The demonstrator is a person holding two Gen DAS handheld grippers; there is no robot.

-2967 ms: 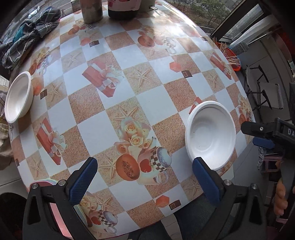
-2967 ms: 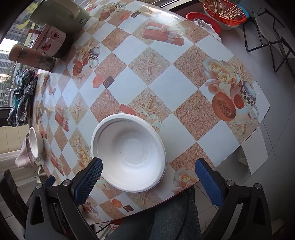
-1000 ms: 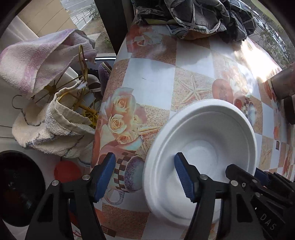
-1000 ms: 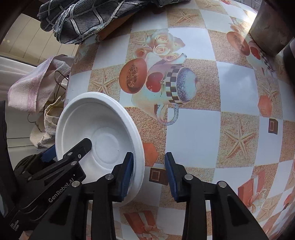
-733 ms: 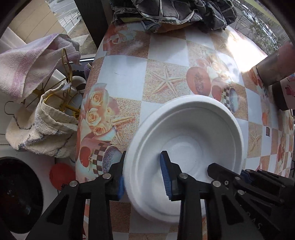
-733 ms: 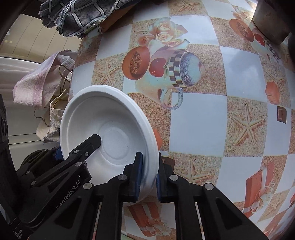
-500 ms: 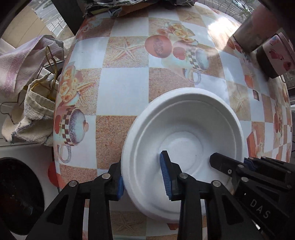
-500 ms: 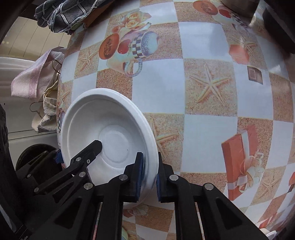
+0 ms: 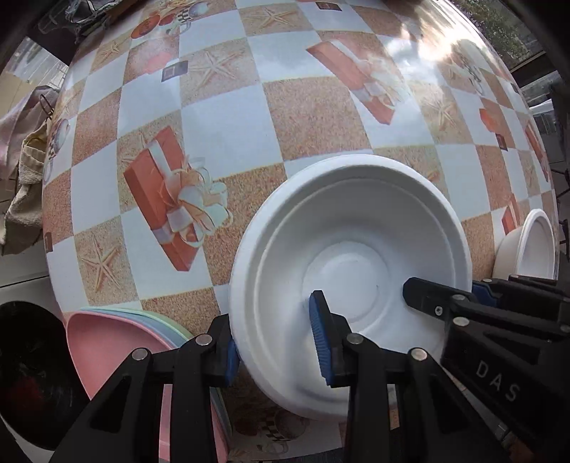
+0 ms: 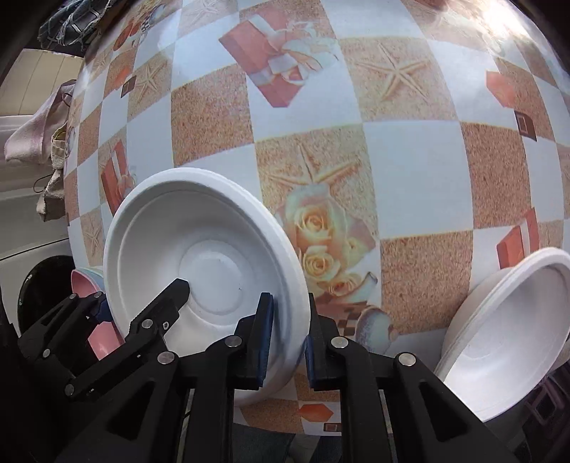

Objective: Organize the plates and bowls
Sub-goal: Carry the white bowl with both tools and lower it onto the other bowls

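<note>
A white bowl is held above the patterned table by both grippers. My left gripper is shut on its near-left rim, and my right gripper is shut on its near-right rim; the bowl also shows in the right wrist view. A second white bowl stands at the table's right edge, also visible in the left wrist view. A stack of pink and pastel plates lies at the near-left table edge, and a bit of it shows in the right wrist view.
The table has a glossy cloth with checks, starfish, gift boxes and roses. Towels hang off its left side. A dark round appliance opening sits below left. Folded cloth lies at the far-left corner.
Both grippers closed on the white bowl at the table's left edge and carried it across the table towards the near edge, between the pink plates and the second white bowl.
</note>
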